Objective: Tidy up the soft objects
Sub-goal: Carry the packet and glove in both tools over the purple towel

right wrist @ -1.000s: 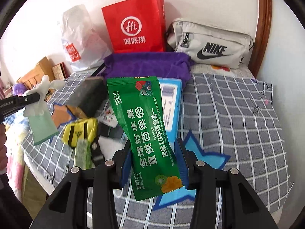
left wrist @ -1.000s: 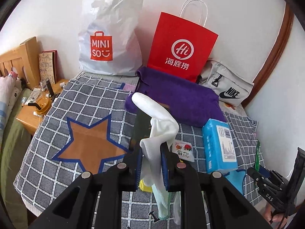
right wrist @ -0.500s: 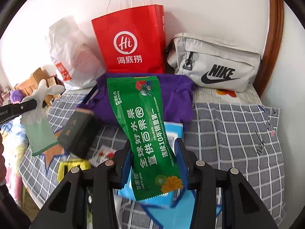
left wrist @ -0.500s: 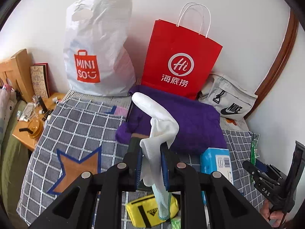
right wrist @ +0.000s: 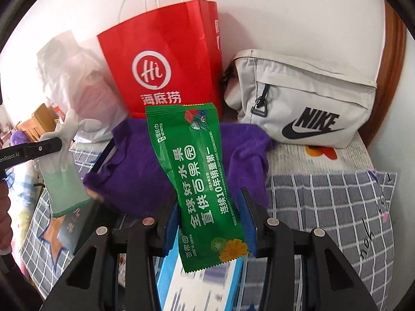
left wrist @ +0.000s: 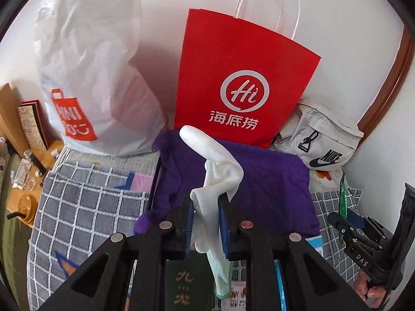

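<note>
White glove [left wrist: 220, 181], centre of the left-wrist frame, is pinched between the nearly closed left tongs [left wrist: 206, 223], its green cuff hanging below them. Green wet-wipe packet [right wrist: 197, 181], centre of the right-wrist frame, is clamped upright between the half-open right tongs [right wrist: 210, 223]. Behind both lies a purple cloth [left wrist: 272, 189] on the checked bed cover [left wrist: 85, 207], with a red paper bag [left wrist: 241, 77], white plastic bag [left wrist: 90, 64] and grey Nike pouch [right wrist: 306, 98] against the wall.

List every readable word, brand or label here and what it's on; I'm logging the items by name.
"Hi 海底捞": red paper bag
"NIKE": grey pouch
"MINISO", partly creased: white plastic bag
"湿纸巾 WETWIPES", "全球好水果 直供百果园", "连续10年销量第一": green wipes packet
"九龙": dark box
"DAS": right gripper
"...enRobot.AI": left gripper
Blue pack print: blurred.
</note>
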`<state>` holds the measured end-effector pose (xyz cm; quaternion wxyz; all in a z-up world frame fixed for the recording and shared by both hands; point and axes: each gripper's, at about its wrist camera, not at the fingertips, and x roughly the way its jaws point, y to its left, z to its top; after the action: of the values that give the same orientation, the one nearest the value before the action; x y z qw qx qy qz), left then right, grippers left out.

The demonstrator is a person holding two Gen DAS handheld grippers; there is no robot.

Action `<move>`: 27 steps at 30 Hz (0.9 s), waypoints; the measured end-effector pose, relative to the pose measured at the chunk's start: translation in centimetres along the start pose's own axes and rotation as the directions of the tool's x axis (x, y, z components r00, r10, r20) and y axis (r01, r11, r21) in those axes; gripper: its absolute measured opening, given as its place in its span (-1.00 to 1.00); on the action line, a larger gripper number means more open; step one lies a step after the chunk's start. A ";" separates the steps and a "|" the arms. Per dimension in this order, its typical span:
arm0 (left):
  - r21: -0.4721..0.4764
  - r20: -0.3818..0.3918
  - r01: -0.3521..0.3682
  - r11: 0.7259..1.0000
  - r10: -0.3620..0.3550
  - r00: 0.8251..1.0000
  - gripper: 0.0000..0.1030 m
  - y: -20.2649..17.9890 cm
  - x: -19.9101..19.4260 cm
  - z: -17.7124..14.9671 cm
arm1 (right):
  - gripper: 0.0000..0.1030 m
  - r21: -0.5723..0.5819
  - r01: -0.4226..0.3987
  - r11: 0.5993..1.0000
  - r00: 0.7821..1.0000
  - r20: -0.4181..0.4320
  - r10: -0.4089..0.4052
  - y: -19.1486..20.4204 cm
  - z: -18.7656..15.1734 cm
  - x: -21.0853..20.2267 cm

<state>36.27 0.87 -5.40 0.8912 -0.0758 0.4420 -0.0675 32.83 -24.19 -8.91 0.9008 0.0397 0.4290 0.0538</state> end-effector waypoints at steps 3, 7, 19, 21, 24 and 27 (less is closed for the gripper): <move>0.014 -0.013 -0.005 1.000 0.005 1.000 -0.66 -0.4 1.8 1.3 | -0.17 -0.002 0.009 1.000 1.000 -0.011 -0.009 -0.3 1.2 1.7; 0.025 -0.033 -0.005 1.000 0.005 0.999 -0.66 -0.8 4.3 2.6 | -0.17 0.000 0.018 1.000 0.999 -0.032 -0.018 -0.9 2.5 4.2; 0.033 -0.102 -0.014 0.999 0.018 0.995 -0.66 -0.6 10.5 4.2 | -0.16 -0.005 0.031 1.000 0.993 -0.116 -0.031 -2.4 4.3 10.2; 0.029 -0.106 -0.004 1.000 0.007 0.994 -0.66 -0.4 11.4 4.3 | -0.16 -0.002 0.030 1.000 0.990 -0.134 -0.030 -2.7 4.3 11.2; 0.022 -0.118 0.008 1.000 -0.005 0.993 -0.66 0.0 12.6 4.4 | -0.16 0.010 0.036 0.999 0.985 -0.170 -0.034 -3.2 4.3 12.7; 0.014 -0.131 0.014 1.000 -0.012 0.991 -0.65 0.4 13.8 4.3 | -0.16 0.004 0.040 0.999 0.975 -0.218 -0.038 -3.4 4.2 14.1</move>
<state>47.99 -0.97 -13.68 0.8605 -0.0674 0.4984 -0.0814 45.11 -25.81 -17.50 0.8490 0.0290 0.5262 0.0381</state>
